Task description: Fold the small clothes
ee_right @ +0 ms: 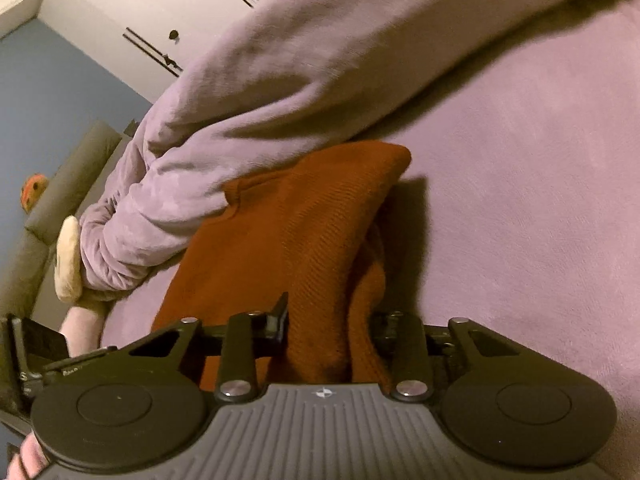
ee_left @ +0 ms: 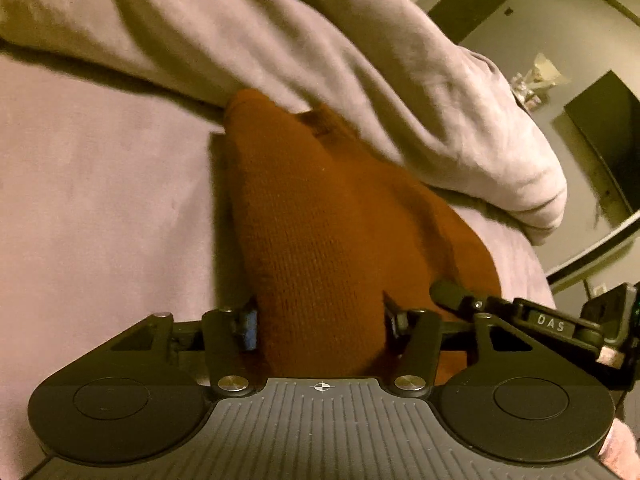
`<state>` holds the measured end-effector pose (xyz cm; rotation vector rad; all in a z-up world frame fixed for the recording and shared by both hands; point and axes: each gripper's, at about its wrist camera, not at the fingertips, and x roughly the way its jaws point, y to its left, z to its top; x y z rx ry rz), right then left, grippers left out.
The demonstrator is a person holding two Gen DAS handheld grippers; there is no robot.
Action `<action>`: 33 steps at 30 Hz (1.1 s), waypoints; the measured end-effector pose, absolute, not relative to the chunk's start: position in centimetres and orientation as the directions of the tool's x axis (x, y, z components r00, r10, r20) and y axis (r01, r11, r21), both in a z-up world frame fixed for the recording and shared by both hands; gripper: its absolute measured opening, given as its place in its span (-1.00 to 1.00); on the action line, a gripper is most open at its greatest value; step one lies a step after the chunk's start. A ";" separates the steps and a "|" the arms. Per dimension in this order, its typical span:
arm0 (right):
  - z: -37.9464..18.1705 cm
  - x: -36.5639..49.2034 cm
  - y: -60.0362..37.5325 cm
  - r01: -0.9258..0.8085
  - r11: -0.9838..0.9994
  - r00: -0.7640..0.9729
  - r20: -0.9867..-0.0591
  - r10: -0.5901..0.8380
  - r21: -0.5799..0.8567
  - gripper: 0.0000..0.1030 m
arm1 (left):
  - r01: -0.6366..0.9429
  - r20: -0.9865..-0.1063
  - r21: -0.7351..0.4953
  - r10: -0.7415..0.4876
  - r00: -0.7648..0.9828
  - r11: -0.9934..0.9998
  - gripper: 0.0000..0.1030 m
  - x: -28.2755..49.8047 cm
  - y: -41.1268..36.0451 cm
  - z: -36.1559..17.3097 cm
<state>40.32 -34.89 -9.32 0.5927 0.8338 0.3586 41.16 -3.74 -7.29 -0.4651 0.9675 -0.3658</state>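
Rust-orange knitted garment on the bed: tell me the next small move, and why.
Probably lift the near edge slightly. The left gripper and right gripper both pinch the rust-orange knitted garment, whose far end lies tucked against the bunched lilac plush blanket. Lifting should free it for folding.

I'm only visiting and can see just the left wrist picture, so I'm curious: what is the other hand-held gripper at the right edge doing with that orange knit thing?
Observer: The right hand-held gripper has a bunched fold of the orange knit garment pinched between its two fingers.
Operator: Does the garment lie flat on that side?
Observer: No. Its far corner seems raised off the purple bed cover and throws a shadow on it.
Operator: Is there anything in the room that I miss?
Observer: A white door with a dark knob stands beyond the rumpled blanket.
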 end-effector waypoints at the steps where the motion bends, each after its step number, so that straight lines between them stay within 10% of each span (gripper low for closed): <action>1: -8.9 40.2 -34.7 -0.072 0.788 0.631 -0.584 0.511 0.611 -0.44 | 0.093 -0.704 -0.518 -0.485 0.519 0.850 0.09 41.1 -4.0 -6.9; 29: -3.5 34.7 -19.9 -0.225 0.862 0.615 -0.620 0.487 0.454 -0.52 | -0.004 -0.778 -0.353 -0.291 0.557 0.936 0.06 34.4 5.9 -3.5; 33: -3.5 34.5 -18.2 -0.254 0.893 0.642 -0.626 0.443 0.372 -0.54 | -0.038 -0.777 -0.374 -0.291 0.558 0.927 0.30 34.0 7.1 -4.9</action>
